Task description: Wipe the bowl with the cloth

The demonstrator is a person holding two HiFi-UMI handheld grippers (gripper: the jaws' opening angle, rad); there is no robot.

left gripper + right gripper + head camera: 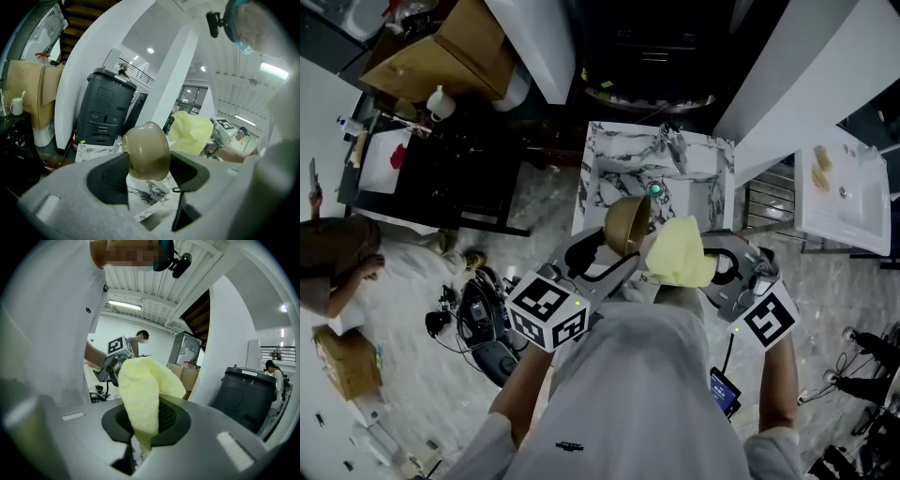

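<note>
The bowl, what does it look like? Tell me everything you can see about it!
The bowl is small, round and brownish-gold, with a smooth, slightly shiny surface. The left claw is shut on it, pinching it from both sides, so it hangs in the air, tipped on its side, above the marble-patterned table. The yellow cloth, held in the right claw, sits right at its edge and seems to touch it.

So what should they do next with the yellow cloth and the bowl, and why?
Probably press the cloth against the bowl and rub. The left gripper is shut on the bowl, the right gripper on the cloth, and the two sit side by side.
</note>
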